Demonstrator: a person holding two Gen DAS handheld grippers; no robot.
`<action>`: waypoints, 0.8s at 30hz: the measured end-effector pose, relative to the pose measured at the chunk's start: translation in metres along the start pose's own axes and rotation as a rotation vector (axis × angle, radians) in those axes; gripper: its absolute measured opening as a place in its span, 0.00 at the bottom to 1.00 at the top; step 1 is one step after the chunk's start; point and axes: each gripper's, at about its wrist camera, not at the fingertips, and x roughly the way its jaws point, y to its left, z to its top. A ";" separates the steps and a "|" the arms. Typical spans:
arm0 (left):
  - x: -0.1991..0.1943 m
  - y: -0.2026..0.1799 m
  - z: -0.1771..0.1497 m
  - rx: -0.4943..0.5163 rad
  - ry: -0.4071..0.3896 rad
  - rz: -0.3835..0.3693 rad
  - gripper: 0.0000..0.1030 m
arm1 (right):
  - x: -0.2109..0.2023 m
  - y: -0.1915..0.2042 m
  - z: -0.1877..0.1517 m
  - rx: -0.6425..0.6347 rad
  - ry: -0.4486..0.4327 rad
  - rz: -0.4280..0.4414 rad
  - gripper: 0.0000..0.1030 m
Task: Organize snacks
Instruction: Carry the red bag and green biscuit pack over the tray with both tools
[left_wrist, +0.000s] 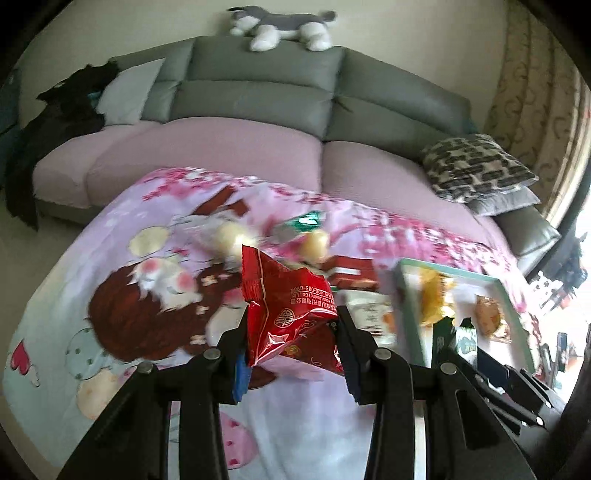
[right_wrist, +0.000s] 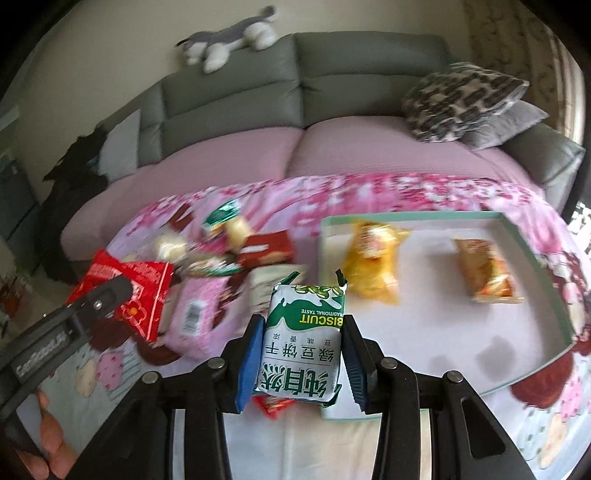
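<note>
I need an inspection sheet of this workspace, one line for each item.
Surface: pink cartoon blanket covers the table.
Job's things: tray holds yellow packet and orange packet; loose snack pile left of it.
Clutter: nothing seen.
Grippers: left tongs shut on red packet; right tongs shut on biscuit packet.
Cables: nothing seen.
Surroundings: sofa, toy dog, patterned cushion.

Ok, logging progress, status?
Left tongs shut on red packet. Right tongs shut on biscuit pack. Tray holds two snacks, path open.
</note>
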 end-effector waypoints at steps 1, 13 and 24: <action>0.001 -0.008 0.001 0.011 0.002 -0.018 0.41 | -0.002 -0.009 0.002 0.011 -0.009 -0.023 0.42; 0.009 -0.104 0.011 0.185 -0.007 -0.198 0.41 | -0.019 -0.104 0.018 0.146 -0.071 -0.249 0.43; 0.047 -0.183 -0.002 0.308 0.063 -0.301 0.41 | -0.001 -0.179 0.016 0.276 -0.022 -0.368 0.43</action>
